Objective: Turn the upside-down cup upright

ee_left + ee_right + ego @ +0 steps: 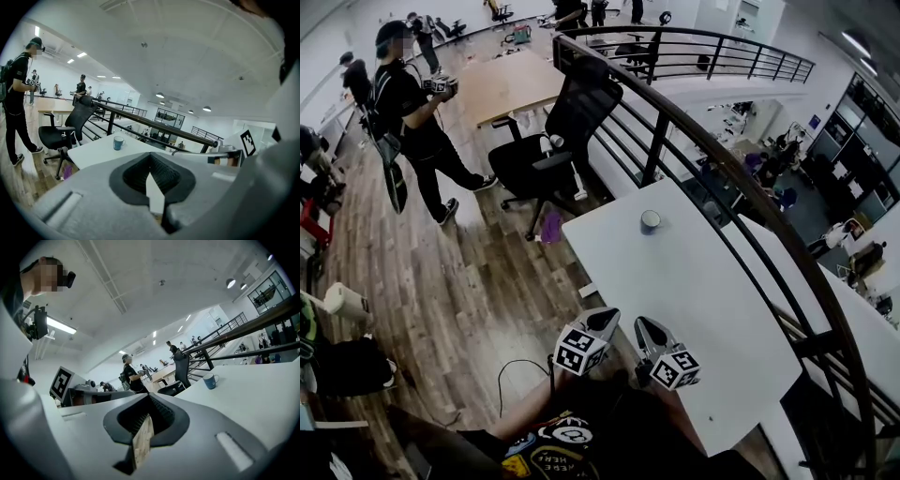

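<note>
Count: one blue cup with a side handle (pixel 650 221), one white rectangular worktop (pixel 712 309), two grey grippers. The cup stands alone near the worktop's far end, ahead of both grippers and well apart from them. Left gripper (pixel 605 321) and right gripper (pixel 645 330) sit side by side by the near edge — each has its jaws pressed together with nothing between them.

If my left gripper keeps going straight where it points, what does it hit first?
Probably the table, since the left gripper tilts down toward it. The cup stands left of that line, though depth is unclear.
</note>
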Tool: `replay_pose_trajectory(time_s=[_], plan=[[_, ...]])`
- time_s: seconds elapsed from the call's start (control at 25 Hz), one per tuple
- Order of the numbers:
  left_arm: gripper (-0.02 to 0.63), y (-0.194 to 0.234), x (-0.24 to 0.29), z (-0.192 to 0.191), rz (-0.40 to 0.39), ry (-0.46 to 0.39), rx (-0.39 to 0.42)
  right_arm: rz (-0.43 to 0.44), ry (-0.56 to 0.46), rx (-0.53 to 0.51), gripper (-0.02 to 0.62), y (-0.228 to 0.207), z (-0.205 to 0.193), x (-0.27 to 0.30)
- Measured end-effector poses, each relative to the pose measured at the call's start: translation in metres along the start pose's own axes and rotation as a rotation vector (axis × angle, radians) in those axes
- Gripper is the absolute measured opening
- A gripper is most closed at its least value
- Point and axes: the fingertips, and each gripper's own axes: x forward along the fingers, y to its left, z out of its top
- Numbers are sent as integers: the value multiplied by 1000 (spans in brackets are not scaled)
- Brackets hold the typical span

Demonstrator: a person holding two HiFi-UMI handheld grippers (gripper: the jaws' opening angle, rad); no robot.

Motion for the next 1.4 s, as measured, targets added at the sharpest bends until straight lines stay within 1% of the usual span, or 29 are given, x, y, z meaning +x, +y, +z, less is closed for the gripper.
replay_pose_trajectory(time_s=[0.16, 0.28, 0.36, 0.48, 0.68, 0.88, 1.0, 1.16, 1.28, 1.4], plan=[[5, 15, -22, 4, 0, -6, -6, -7, 7, -5, -3, 19, -4, 13], [5, 34, -23, 3, -14, -34, -57, -5, 14, -14, -3, 17, -12, 29], [5, 44, -20, 3, -38, -46, -81, -23, 30, -22, -3, 10, -18, 37], [5, 57, -17, 4, -45, -29, -56, -59, 53, -22, -3, 1, -23, 47], [5, 74, 3, 11, -54, -6, -62, -110, 61, -33, -3, -15, -12, 62], [5, 95, 56, 33, -54, 14, -33, -163, 34, -30, -3, -62, 14, 82], [5, 106, 90, 43, -54, 32, -13, -178, 32, -27, -3, -92, 24, 95], [5, 122, 140, 38, -41, 78, -4, -208, 73, -35, -3, -135, 22, 111], [5, 143, 181, 37, -16, 91, 14, -229, 100, -82, -3, -179, 20, 133], [5, 165, 215, 30, 23, 113, 18, -297, 124, -135, -3, -231, 7, 158]])
